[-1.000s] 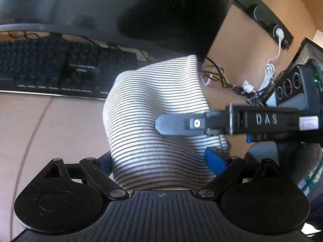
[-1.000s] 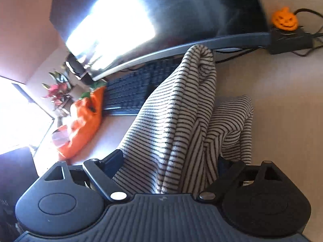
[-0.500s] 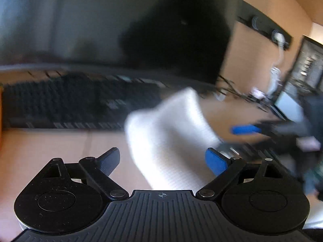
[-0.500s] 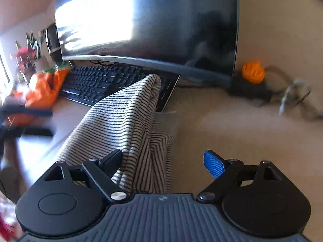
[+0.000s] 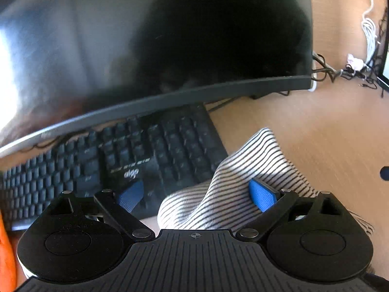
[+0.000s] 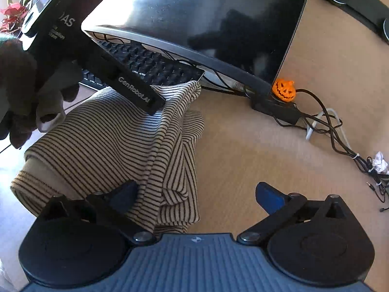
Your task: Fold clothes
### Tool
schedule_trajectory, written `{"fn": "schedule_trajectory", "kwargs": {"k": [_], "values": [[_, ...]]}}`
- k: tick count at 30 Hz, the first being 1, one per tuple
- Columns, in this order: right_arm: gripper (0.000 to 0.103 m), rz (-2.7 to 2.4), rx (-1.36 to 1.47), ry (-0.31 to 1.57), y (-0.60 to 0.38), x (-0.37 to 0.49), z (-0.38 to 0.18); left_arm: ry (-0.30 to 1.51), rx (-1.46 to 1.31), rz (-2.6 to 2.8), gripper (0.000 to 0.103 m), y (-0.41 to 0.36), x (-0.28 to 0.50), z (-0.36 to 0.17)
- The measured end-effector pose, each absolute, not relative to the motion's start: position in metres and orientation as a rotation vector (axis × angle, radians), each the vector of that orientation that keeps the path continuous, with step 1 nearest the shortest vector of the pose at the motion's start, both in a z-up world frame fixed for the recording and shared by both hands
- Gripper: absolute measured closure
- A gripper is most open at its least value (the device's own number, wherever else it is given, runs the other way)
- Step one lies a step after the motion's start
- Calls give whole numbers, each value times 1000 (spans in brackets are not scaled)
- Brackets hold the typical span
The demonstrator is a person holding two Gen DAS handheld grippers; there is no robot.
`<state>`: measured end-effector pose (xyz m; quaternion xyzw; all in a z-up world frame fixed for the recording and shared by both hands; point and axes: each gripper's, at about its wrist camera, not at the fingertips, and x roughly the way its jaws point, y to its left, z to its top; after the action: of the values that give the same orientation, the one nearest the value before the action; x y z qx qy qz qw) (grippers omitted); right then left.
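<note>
two tongs, both spread wide, and neither one clamps anything at this moment.

biggest thing in front of me is the monitor [image 6: 206, 17], filling the top from ten to two o'clock in both views. it stands at the back of the desk [image 6: 279, 150], so all the folding has to happen on the bare strip of wood in front of it. the keyboard [image 5: 116, 165] sits tucked under its lower edge and eats more of that strip, which i judge is why the cloth ends up so close to the keys.

the striped shirt [image 6: 116, 146] lies bunched on the desk, its far corner touching the keyboard's right end. it looks doubled over in loose layers rather than flat, so i reckon the fold is only partly done.

my left tongs [image 5: 197, 196] point down over the shirt's near part, fingers apart with the right blue pad just against a raised fold, not squeezing. my right tongs [image 6: 197, 194] are opening; the shirt's edge lies by the left finger at seven o'clock, while bare desk shows between the tips.

the small pumpkin [image 6: 284, 90] sits at one o'clock, well clear.
</note>
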<state>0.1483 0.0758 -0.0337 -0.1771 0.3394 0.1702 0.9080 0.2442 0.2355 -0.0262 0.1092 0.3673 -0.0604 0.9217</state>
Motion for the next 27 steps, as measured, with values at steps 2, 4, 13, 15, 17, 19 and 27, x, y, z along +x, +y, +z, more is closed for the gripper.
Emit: {"fn": "schedule_trajectory", "kwargs": {"k": [2, 4, 13, 15, 17, 19, 27], "values": [[1, 347, -380, 692, 77, 147, -32, 752, 200, -129, 6, 240, 242, -25], [1, 343, -389, 687, 82, 145, -29, 733, 178, -130, 7, 244, 233, -16], [0, 369, -365, 707, 81, 156, -44, 668, -43, -168, 5, 273, 142, 11], [0, 377, -354, 697, 80, 155, -46, 667, -91, -149, 5, 274, 121, 8], [0, 379, -337, 686, 77, 153, -48, 668, -111, -99, 5, 272, 104, -1], [0, 382, -317, 676, 74, 149, -48, 684, -118, -44, 5, 266, 93, -12], [0, 404, -260, 627, 53, 132, -40, 727, -79, 141, 1, 241, 77, -36]]}}
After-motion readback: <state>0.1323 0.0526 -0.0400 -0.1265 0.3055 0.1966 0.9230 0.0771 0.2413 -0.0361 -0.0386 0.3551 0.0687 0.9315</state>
